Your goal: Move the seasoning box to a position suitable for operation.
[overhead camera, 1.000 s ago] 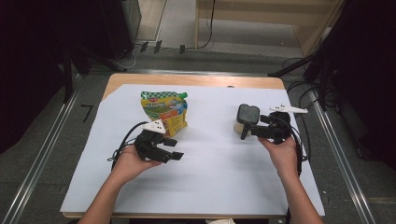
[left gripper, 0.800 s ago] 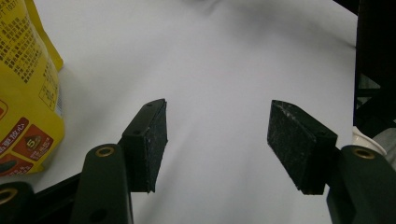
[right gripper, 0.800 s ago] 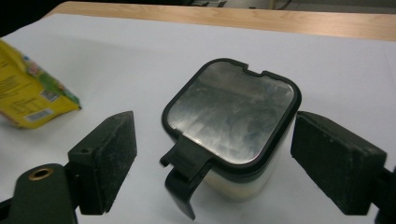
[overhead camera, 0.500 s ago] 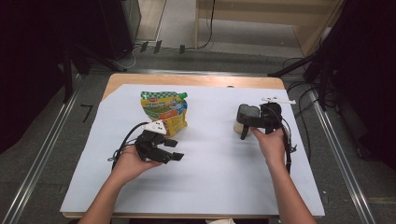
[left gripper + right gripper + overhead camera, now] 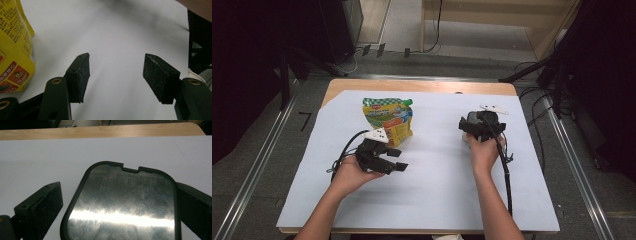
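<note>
**A:** So, what's the item at the right gripper [image 5: 464, 131]?

**B:** Flat metal lid [image 5: 120, 205], rounded-rectangle shape, dark rim, small notch in the far edge. Surface is scratched and reflective, with a bright glare band across it. It lies on the white sheet [image 5: 437, 190], right half of the table, near the far edge.

**A:** Gripped?

**B:** Not clearly. Jaws have just been opening, and the lid is between them. In the right gripper view the left pad [image 5: 40, 210] stands clear of the rim with a gap. The right pad sits against or just beside the other edge, and I can't tell contact there. I'd call it released.

**A:** Hand pose?

**B:** Right hand [image 5: 484, 152] comes in from the near side, forearm straight, gripper pointing toward the far edge and angled down over the lid.

**A:** Left side?

**B:** Left gripper [image 5: 399, 162] rests low in the left hand [image 5: 352, 172], pointing to the right across the sheet. Jaws apart, nothing but sheet between them. Yellow-green pouch [image 5: 389, 120] lies just beside it, on the far side.
</note>
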The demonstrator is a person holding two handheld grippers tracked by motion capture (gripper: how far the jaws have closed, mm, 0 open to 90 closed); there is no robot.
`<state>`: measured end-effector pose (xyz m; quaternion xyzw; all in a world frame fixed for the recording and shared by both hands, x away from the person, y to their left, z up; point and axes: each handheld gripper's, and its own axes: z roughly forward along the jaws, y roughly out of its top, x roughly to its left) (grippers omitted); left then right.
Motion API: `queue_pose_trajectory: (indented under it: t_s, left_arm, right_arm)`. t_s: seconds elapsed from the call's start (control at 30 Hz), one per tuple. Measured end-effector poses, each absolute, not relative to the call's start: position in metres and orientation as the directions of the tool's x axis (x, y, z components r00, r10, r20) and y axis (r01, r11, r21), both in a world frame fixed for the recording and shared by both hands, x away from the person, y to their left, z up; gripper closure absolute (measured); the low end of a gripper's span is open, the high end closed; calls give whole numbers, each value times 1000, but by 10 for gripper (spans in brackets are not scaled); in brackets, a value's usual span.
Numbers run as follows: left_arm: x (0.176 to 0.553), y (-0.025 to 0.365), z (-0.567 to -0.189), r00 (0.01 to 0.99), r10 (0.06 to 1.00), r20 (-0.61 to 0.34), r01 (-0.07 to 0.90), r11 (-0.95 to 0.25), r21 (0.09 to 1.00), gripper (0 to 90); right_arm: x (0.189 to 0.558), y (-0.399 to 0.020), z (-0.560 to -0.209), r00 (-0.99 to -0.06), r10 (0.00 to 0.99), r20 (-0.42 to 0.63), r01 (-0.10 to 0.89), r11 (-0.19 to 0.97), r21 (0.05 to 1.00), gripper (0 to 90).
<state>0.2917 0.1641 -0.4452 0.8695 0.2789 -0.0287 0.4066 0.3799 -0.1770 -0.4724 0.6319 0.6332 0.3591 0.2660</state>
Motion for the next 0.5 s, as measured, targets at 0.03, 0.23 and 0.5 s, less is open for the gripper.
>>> queue_pose_trajectory:
  t_s: [0.03, 0.23, 0.5]
  left_arm:
    - [292, 164, -445, 843, 461, -276, 507, -514, 691, 391]
    - [292, 164, -445, 843, 462, -276, 509, -517, 688, 392]
    - [292, 162, -447, 844, 461, -274, 508, -524, 683, 392]
  right_arm:
    - [380, -176, -474, -52, 992, 111, 610, -57, 790, 12]
    - [380, -169, -486, -10, 996, 85, 597, -62, 800, 19]
    - [381, -172, -494, 12, 994, 105, 589, -92, 803, 108]
